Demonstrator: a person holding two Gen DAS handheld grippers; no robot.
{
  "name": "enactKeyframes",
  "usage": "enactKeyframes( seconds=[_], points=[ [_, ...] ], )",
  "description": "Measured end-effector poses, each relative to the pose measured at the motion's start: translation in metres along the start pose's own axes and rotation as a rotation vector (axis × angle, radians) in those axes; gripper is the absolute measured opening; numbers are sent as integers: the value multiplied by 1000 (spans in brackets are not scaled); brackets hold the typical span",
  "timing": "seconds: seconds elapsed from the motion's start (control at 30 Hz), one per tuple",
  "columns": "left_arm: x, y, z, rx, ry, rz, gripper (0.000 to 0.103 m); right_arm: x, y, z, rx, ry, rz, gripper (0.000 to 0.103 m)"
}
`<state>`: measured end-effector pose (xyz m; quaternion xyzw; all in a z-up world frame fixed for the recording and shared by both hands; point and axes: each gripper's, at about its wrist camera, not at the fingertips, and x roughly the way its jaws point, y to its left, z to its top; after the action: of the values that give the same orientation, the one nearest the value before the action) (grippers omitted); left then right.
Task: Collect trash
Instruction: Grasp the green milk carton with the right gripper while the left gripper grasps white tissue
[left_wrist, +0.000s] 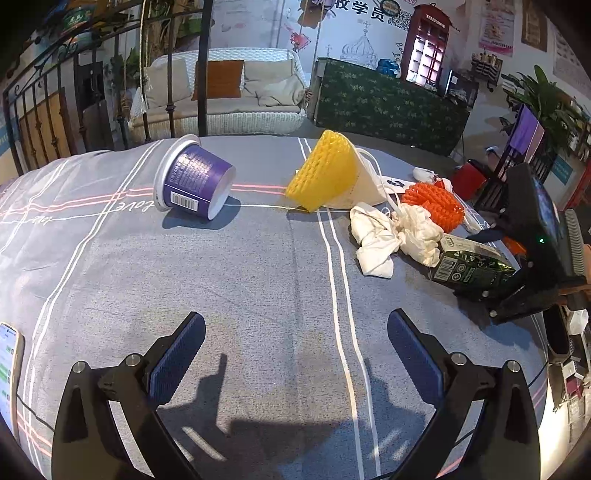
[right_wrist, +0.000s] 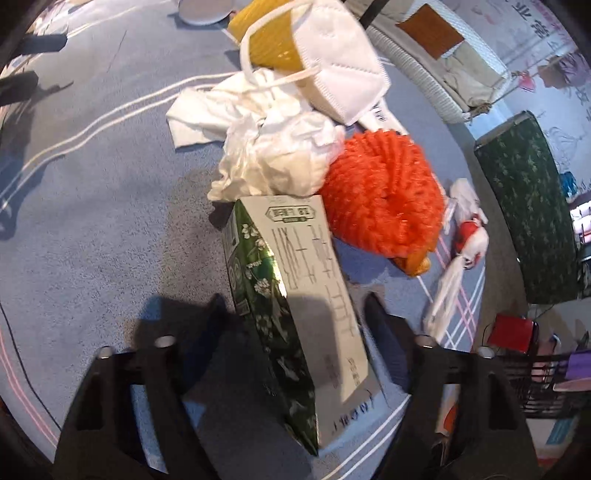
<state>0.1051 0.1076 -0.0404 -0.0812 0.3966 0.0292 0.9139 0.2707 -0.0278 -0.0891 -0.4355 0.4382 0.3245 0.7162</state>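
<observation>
In the left wrist view, the left gripper (left_wrist: 295, 354) hangs above the grey striped cloth (left_wrist: 240, 280) that covers the desk, its fingers (left_wrist: 177, 354) spread wide with nothing between them. Ahead and to the left a purple cup (left_wrist: 194, 179) lies on its side, its rim turned away toward the left. To its right a yellow foam net (left_wrist: 321, 170) leans against a white face mask (left_wrist: 364, 184), touching it. Nearer, crumpled white tissue (left_wrist: 391, 236) sits just beside an orange foam net (left_wrist: 434, 203). A green carton (left_wrist: 469, 264) lies on the cloth at the right, with the right gripper (left_wrist: 491, 291) at its near end. A phone (left_wrist: 9, 369) rests at the left edge of the cloth. In the right wrist view, the right gripper (right_wrist: 295, 321) straddles the green carton (right_wrist: 295, 295), which lies lengthwise between the fingers (right_wrist: 384, 325); they stand apart on either side of it, and whether they touch it cannot be told. The carton's far end meets the crumpled white tissue (right_wrist: 273, 155), and the orange foam net (right_wrist: 384, 199) lies just beside it on the right. Beyond them the white face mask (right_wrist: 340, 66) rests over the yellow foam net (right_wrist: 266, 40). A small white and red wrapper (right_wrist: 465, 236) lies apart to the right, near the cloth's edge (right_wrist: 92, 221).
</observation>
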Motion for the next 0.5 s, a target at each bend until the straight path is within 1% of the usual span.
enactKeyframes(
  seconds=[0.07,0.2,0.23,0.3,0.37,0.5],
  points=[
    [3,-3,1,10,4,-8,98,-1,1,0,-7,-9,-15,66],
    [15,-11,6,38,23,-27,98,-11,-1,-10,1,-38,-40,61],
    [18,-13,7,44,27,-32,98,-14,6,-14,9,-46,-37,60],
    [27,-19,12,62,38,-51,98,-21,5,-21,32,-66,-18,59],
    [35,-25,16,79,50,-59,98,-29,5,-30,63,-89,-22,59],
    [63,-40,27,124,96,-78,97,-52,-3,-48,179,-160,-22,58]
  ],
)
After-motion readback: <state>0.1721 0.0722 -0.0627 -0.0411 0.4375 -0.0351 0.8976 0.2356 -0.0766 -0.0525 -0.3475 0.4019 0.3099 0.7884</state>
